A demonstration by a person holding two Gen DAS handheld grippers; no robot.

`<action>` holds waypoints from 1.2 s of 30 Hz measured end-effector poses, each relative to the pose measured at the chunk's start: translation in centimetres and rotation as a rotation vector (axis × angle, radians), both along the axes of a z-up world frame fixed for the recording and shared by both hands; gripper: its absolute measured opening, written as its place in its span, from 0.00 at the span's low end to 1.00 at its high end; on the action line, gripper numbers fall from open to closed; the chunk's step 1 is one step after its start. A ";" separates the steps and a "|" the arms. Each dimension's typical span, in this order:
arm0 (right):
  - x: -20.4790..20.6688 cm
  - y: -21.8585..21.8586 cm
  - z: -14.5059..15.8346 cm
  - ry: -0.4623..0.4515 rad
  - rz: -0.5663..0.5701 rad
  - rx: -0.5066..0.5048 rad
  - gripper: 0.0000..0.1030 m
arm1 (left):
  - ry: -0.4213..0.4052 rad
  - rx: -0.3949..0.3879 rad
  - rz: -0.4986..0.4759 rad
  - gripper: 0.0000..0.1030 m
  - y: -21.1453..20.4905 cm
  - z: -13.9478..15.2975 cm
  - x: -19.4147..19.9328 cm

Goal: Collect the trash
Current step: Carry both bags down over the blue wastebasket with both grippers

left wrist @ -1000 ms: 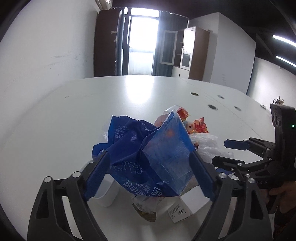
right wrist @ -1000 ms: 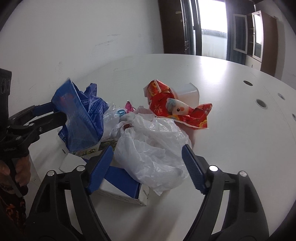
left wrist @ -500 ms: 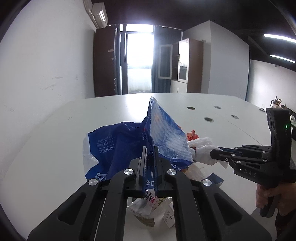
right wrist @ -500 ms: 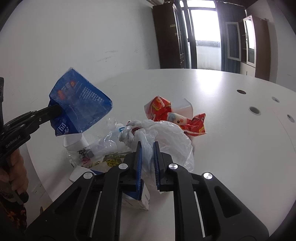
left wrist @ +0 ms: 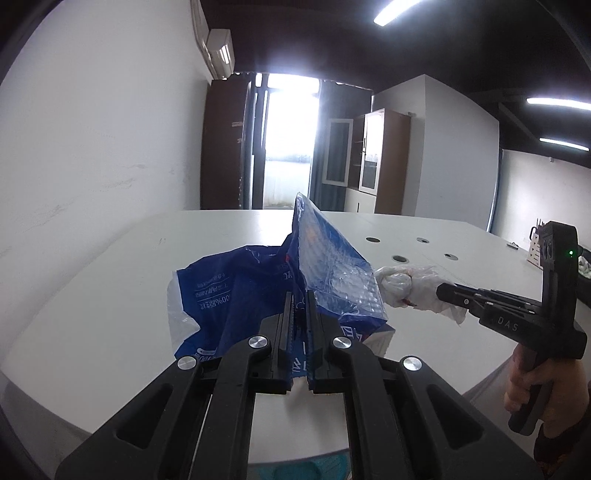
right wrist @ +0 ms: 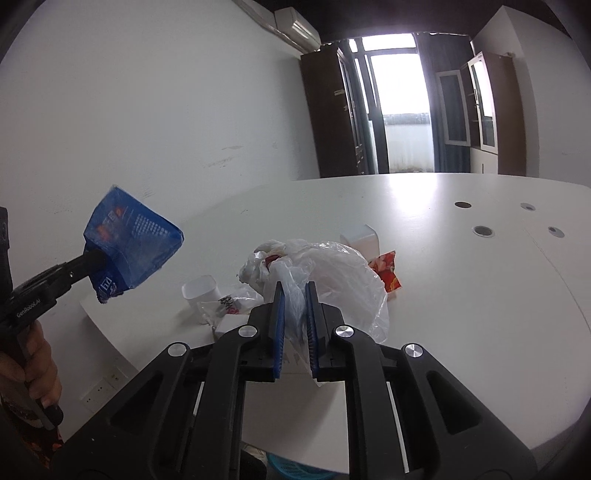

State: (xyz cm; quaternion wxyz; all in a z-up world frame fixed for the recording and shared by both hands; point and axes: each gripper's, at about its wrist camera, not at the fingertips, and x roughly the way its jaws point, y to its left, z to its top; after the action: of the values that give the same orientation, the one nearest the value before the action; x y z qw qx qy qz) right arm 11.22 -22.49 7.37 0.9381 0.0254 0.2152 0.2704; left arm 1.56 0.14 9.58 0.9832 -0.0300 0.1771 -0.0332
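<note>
The blue tissue wrapper [left wrist: 258, 295] is thin printed plastic film, crinkled and faintly glossy, and the white plastic bag [right wrist: 332, 273] is translucent, wrinkled film with a soft sheen. Both the left gripper [left wrist: 299, 325] and the right gripper [right wrist: 294, 317] are matt black moulded plastic with bright metal screw heads, and the right one carries ribbed blue pads [right wrist: 279, 325]. The white table [right wrist: 461, 295] is smooth and semi-glossy, the cup [right wrist: 201, 293] smooth white plastic, the red wrapper [right wrist: 388, 271] shiny printed foil.

White table [right wrist: 461, 295] with round holes [right wrist: 483, 231]. Bright doorway [left wrist: 288, 136] flanked by dark cabinets [right wrist: 332, 114]. Air conditioner [left wrist: 221, 51] mounted high on wall. Ceiling lights [left wrist: 400, 11] lit.
</note>
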 end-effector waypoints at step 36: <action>-13.6 0.3 -14.0 0.332 0.147 -0.096 0.09 | 0.337 -0.116 -0.029 0.04 2.4 -16.0 -9.0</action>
State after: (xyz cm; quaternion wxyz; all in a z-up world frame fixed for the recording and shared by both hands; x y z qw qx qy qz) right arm -2.38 -22.14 -6.67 0.8675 0.0092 0.3808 0.3198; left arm -7.46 2.52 -6.46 0.9357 -0.0893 0.3374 -0.0521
